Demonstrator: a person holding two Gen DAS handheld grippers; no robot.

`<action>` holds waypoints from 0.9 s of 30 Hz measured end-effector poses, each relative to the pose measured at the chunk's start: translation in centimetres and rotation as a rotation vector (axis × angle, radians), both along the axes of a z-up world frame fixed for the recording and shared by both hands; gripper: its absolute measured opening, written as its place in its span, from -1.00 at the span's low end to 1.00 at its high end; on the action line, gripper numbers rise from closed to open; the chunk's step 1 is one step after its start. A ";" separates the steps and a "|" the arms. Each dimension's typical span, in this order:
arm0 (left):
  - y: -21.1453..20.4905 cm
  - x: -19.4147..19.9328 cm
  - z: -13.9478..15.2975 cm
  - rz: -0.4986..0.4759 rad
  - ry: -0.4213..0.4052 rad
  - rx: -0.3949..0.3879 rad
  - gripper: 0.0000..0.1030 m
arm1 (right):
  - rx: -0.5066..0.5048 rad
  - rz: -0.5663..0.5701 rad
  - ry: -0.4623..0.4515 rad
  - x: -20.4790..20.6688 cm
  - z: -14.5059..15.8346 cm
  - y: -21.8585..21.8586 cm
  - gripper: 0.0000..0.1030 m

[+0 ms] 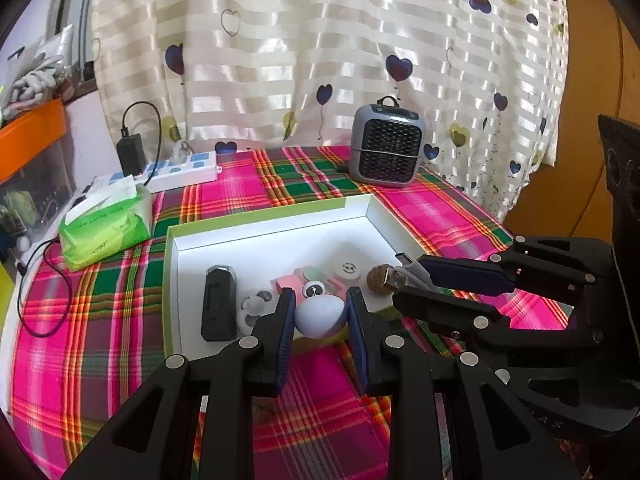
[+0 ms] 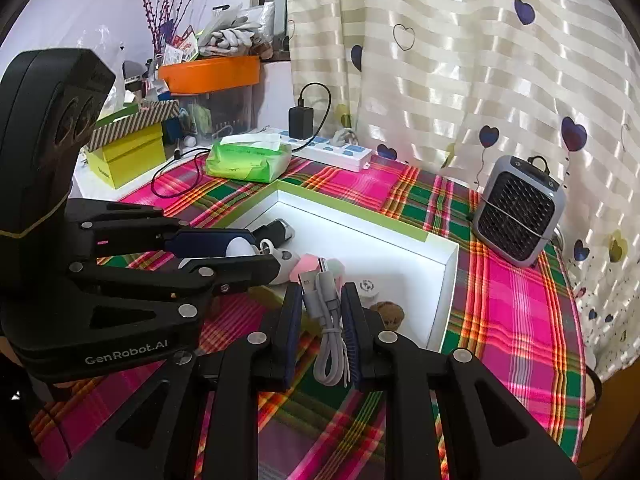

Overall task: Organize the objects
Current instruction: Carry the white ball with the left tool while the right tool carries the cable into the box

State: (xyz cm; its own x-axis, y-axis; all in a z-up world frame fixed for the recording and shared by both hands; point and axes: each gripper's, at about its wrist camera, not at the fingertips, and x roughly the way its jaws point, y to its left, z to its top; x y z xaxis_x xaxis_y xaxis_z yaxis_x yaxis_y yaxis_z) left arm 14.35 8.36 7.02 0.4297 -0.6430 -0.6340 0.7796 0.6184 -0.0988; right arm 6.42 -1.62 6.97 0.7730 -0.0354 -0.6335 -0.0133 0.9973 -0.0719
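My left gripper (image 1: 320, 316) is shut on a pale blue-grey ball (image 1: 319, 316), held over the near edge of a shallow white box (image 1: 272, 228) with a green rim. My right gripper (image 2: 320, 312) is shut on a bundled white USB cable (image 2: 326, 320), its plugs poking out over the box's near edge; in the left wrist view that cable (image 1: 400, 276) shows at the right. Inside the box lie a black rectangular device (image 1: 218, 304), a white round gadget (image 1: 256, 308), pink pieces (image 1: 288, 282), a white disc (image 1: 347, 269) and a brown nut-like ball (image 1: 380, 277).
A grey mini heater (image 1: 386, 146) stands behind the box on the plaid tablecloth. A green tissue pack (image 1: 106, 226), a white power strip (image 1: 180, 170) with a black charger and loose black cable lie at the left. Yellow boxes (image 2: 128, 152) and an orange bin sit further left.
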 end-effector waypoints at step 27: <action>-2.4 4.3 -2.4 0.032 0.000 0.064 -0.54 | -0.044 0.013 0.073 5.3 -2.0 -1.4 -0.59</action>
State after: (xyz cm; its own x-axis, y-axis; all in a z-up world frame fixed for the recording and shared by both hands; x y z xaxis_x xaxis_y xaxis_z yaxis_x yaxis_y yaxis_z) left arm 18.65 5.97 4.61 0.4494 -0.5868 -0.6736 0.7593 0.6481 -0.0579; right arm 11.73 -3.02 4.93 0.7256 -0.0548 -0.6859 -0.0327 0.9929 -0.1140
